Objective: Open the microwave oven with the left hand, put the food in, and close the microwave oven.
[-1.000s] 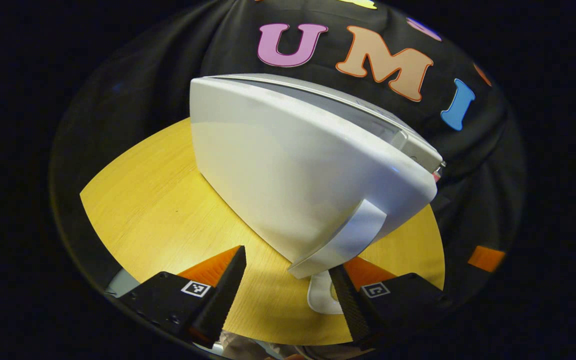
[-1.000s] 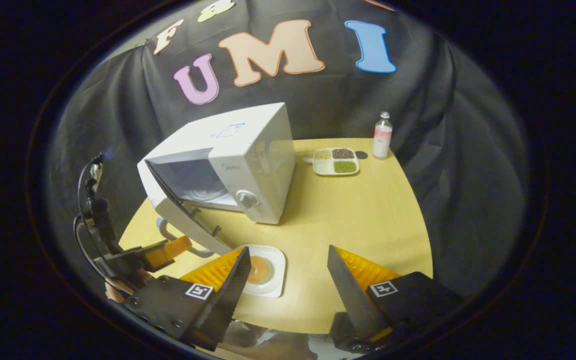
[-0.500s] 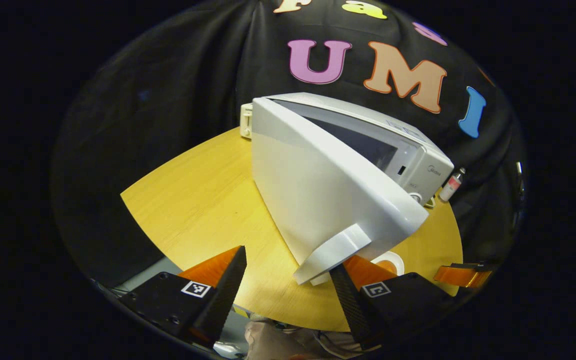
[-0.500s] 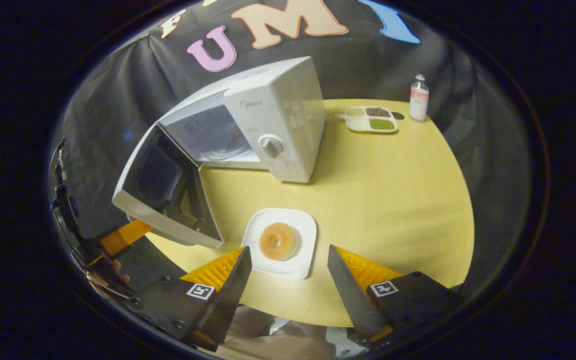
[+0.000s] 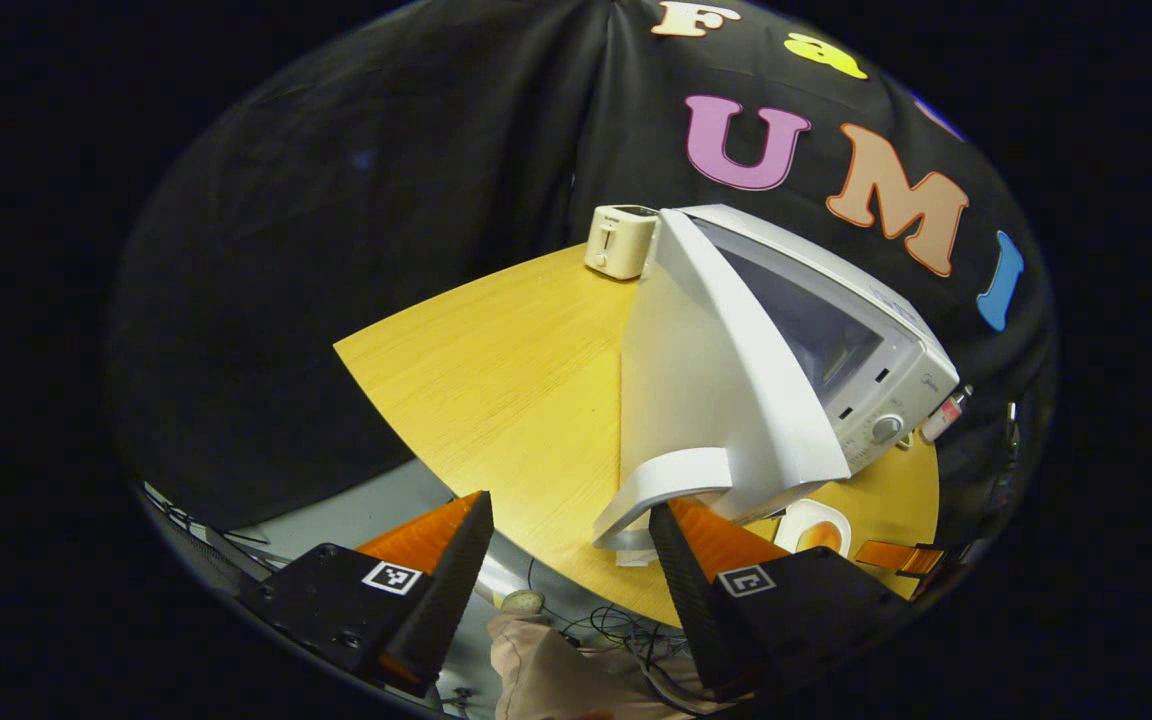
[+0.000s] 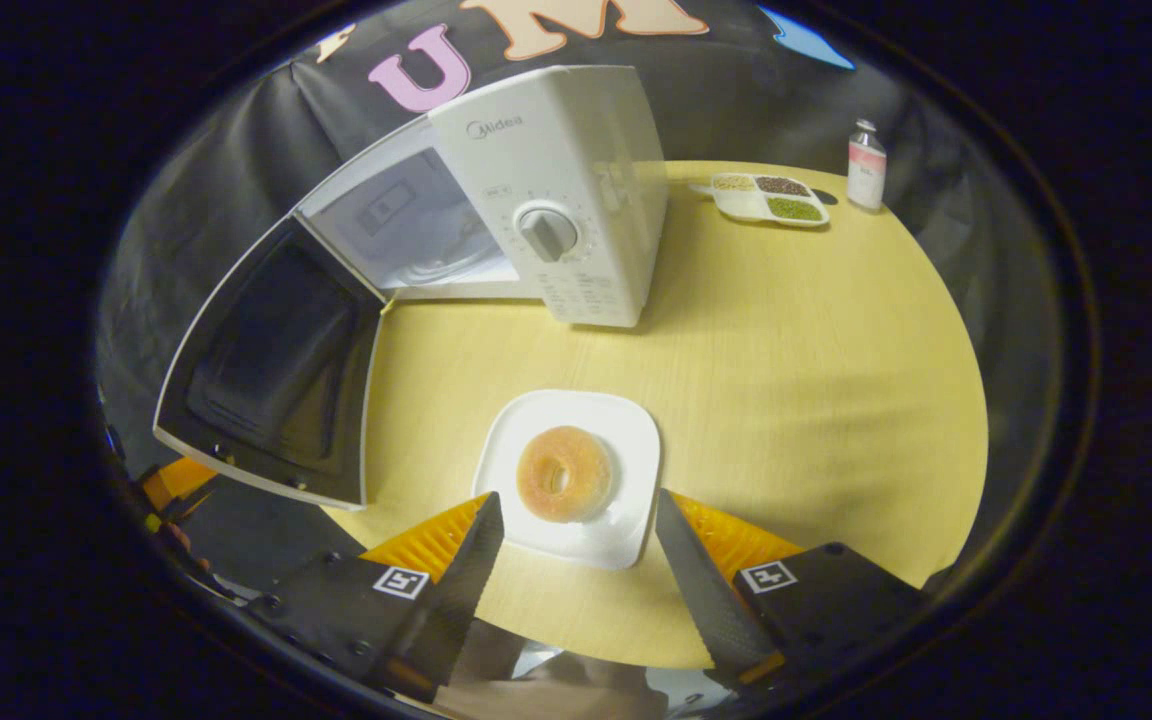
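At twelve o'clock from my right gripper (image 6: 571, 545), just ahead of its wide-open jaws, the donut (image 6: 564, 473) sits on its white plate (image 6: 626, 440) on the table (image 6: 816, 380). I judge the right hand nearer, so it should take the food. From the plate, the microwave (image 6: 556, 170) cavity lies toward eleven o'clock, with the door (image 6: 271, 365) swung fully out at nine. My left gripper (image 5: 566, 560) hovers with its jaws apart, and the door handle (image 5: 661, 485) is at one o'clock, touching its right finger but not clamped.
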The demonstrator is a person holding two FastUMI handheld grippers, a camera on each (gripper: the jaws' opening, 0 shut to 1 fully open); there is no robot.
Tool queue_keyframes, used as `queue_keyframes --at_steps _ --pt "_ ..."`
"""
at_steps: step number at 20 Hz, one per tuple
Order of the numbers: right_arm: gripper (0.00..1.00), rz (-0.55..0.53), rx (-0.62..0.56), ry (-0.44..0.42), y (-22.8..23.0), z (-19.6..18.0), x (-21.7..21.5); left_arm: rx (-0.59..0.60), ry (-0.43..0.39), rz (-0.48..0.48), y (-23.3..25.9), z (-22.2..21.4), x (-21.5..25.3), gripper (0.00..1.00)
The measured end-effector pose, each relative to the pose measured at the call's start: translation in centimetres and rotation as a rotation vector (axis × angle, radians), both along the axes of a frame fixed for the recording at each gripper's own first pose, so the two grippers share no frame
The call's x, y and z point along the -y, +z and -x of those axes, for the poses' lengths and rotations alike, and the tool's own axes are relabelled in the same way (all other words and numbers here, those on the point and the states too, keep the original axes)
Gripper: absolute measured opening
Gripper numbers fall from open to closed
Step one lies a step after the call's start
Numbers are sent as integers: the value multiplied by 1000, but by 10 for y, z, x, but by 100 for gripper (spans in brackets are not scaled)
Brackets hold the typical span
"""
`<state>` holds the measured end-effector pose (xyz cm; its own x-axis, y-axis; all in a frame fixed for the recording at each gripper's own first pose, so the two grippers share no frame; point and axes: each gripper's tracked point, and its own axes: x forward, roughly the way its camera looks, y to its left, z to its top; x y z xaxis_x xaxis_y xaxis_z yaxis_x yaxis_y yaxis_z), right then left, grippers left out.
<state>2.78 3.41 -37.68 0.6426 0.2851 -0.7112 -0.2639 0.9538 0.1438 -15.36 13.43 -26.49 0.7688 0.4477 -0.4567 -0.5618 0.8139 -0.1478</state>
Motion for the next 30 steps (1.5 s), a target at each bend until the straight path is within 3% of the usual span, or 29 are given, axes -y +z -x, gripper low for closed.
queue_keyframes --at_steps 10,14,17,18,19,25,26,28,29,30 --pt "90 81 -43 -99 -32 -11 -18 -16 -42 -58 44 45 -81 92" --pt "89 89 -78 -124 -43 -15 -28 55 -10 -105 79 44 -119 91" --pt "89 114 -83 -165 -49 -19 -26 92 44 -211 99 41 -149 91" --pt "96 128 -91 -178 -53 -20 -24 100 51 -239 105 39 -156 90" --pt "96 135 -94 -187 -54 -20 -24 110 47 -256 109 35 -158 90" --pt "95 150 -88 -248 -62 -22 -32 152 2 -227 105 11 -175 91" --pt "85 150 -87 -270 -62 -21 -33 152 -5 -224 105 9 -180 90" --pt "77 129 -83 -314 -57 -18 -35 150 -27 -219 99 -5 -180 90" --pt "81 111 -77 -330 -54 -16 -37 151 -39 -220 98 -11 -180 90" --pt "75 98 -64 -347 -49 -15 -37 149 -52 -221 97 -16 -184 90"
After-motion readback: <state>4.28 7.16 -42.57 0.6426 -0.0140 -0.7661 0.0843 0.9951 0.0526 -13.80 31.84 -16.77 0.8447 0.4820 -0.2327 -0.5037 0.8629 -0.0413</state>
